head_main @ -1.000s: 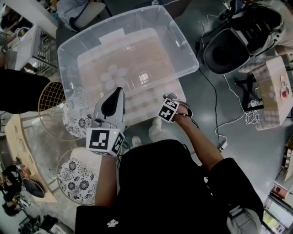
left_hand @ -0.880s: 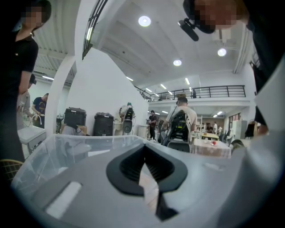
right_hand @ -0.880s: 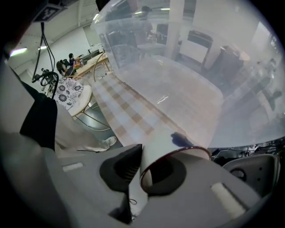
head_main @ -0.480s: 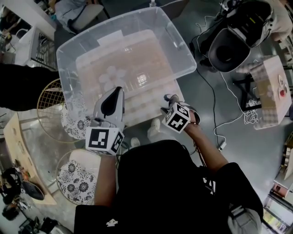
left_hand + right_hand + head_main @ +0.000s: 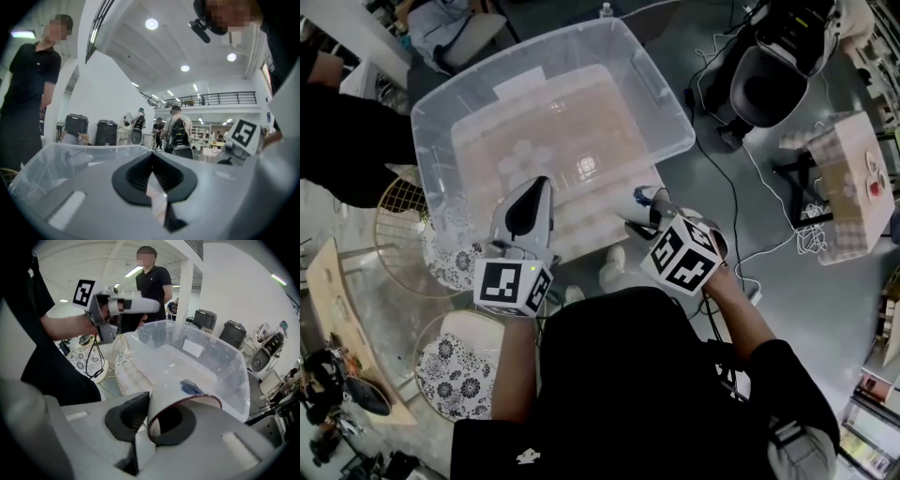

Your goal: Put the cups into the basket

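A white cup (image 5: 165,394) with a dark red rim and a blue mark sits sideways between my right gripper's (image 5: 150,414) jaws, which are shut on its wall. In the head view that right gripper (image 5: 639,208) holds the cup (image 5: 645,195) just outside the near right wall of a large clear plastic bin (image 5: 670,112). My left gripper (image 5: 540,186) points up over the bin's near edge with its jaws together and nothing between them. In its own view the left gripper (image 5: 152,171) shows only closed black pads. What lies inside the bin is too faint to tell.
The bin rests on a pale slatted table (image 5: 581,230). Gold wire baskets (image 5: 394,230) with floral liners (image 5: 455,361) stand at the left. A person in black (image 5: 342,141) stands beside the bin. Cables (image 5: 750,178) and a dark chair (image 5: 769,84) lie to the right.
My right gripper, with the cup in it, has drawn back and to the right, away from the bin's near wall, and its marker cube has turned. The left gripper has stayed put.
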